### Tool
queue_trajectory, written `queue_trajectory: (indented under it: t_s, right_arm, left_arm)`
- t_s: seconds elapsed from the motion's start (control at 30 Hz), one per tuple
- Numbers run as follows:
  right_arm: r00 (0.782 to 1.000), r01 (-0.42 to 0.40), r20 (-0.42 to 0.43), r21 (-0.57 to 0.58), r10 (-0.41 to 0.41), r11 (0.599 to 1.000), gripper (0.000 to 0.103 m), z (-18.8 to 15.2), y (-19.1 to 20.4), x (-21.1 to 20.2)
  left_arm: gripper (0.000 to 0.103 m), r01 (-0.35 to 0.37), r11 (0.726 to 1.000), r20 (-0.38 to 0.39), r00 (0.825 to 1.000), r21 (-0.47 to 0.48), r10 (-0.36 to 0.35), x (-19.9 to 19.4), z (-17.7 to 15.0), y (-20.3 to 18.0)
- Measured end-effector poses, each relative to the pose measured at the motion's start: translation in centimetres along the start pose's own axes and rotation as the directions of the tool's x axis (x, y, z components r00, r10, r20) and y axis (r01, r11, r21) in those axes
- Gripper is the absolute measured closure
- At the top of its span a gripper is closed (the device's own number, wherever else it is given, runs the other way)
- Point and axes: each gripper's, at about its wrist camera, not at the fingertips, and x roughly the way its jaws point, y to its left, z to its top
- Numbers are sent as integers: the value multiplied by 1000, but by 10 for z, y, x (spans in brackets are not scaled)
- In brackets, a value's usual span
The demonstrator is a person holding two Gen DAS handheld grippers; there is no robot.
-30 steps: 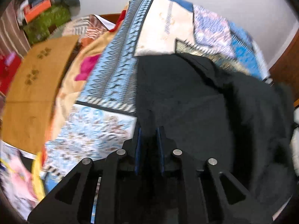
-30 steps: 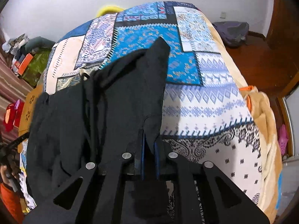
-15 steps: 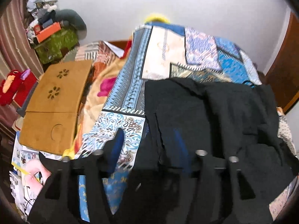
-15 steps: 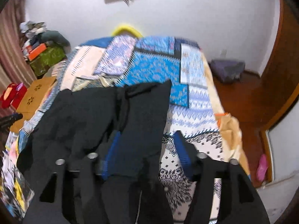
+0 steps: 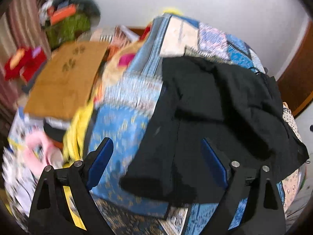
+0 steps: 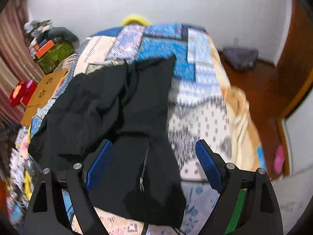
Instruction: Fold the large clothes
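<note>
A large black garment (image 5: 205, 113) lies rumpled on the patterned blue bedspread (image 5: 125, 121), its near end draped toward the bed's front edge. In the right wrist view the same garment (image 6: 121, 113) shows a zipper near its lower hem. My left gripper (image 5: 156, 146) is open and empty, raised above the garment's left part. My right gripper (image 6: 153, 148) is open and empty, raised above the garment's right part. Both views are motion-blurred.
A brown wooden lap table (image 5: 66, 78) lies left of the bed, with red items (image 5: 21, 64) and a cluttered pile (image 5: 64, 19) by the wall. Wooden floor (image 6: 260, 90), a grey bag (image 6: 238, 56) and a wooden door (image 6: 299, 58) are right of the bed.
Both grippers were shut on the garment's edge one second ago. They have opened, let the cloth drop onto the bed, and pulled back and up.
</note>
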Motion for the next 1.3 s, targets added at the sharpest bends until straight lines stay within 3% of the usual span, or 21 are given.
queue_trajectory:
  t_s: [0.17,0.37,0.5,0.7,0.77,0.8,0.9,0.97,1.0,1.03,1.07,1.13,1.3]
  right_arm:
    - [997,-33,-68,111,41,993,18,-18,-22,17]
    - [985,-5,-171,133,28,991,18,-47,-35,45]
    - [990,1,-142,103,14,995,18,-61,-31,43]
    - [990,-66,-116,94,77,993,19,-71,-24,32]
    - [987,-119,-101,96,128,988,33,-75,-18,26]
    - [986,-131,-93,93,139,987,34,-76,-15,24]
    - [993,-86,-72,65,90,994,46,-80,-6,23]
    - [997,-46,-66,63,50,997,69,-80,-5,25]
    - [997,-32,-62,80,37,996,74,-80,-8,24]
    - [998,-30,-58,100,36,995,88,-80,-13,22]
    - [998,-31,-56,117,38,993,94,-79,-17,20]
    - [995,-78,-53,146,86,986,95,-77,-25,16]
    - [996,-82,-31,107,86,991,96,-69,-12,4]
  left_arm:
    - [13,22,994,-83,996,-103,-31,26,-31,26]
    - [13,31,978,-151,986,-208,-63,57,-50,46]
    - [13,99,958,-169,974,-270,-148,75,-61,42]
    - [13,75,966,-114,988,-249,-107,68,-68,19]
    - [17,50,982,-97,993,-185,-69,60,-66,6]
    - [24,37,989,-80,996,-140,-49,54,-66,-2]
    - [42,4,1000,-33,999,-28,-5,40,-63,-22]
    - [58,-3,1000,-21,1000,8,3,36,-60,-30]
    - [69,13,1000,-29,999,16,-12,35,-57,-35]
    - [78,25,1000,-33,999,14,-24,34,-55,-37]
    - [81,45,999,-36,998,11,-45,32,-53,-41]
    - [84,75,997,-26,997,4,-75,25,-47,-42]
    - [86,186,982,13,982,-23,-186,1,-17,-52]
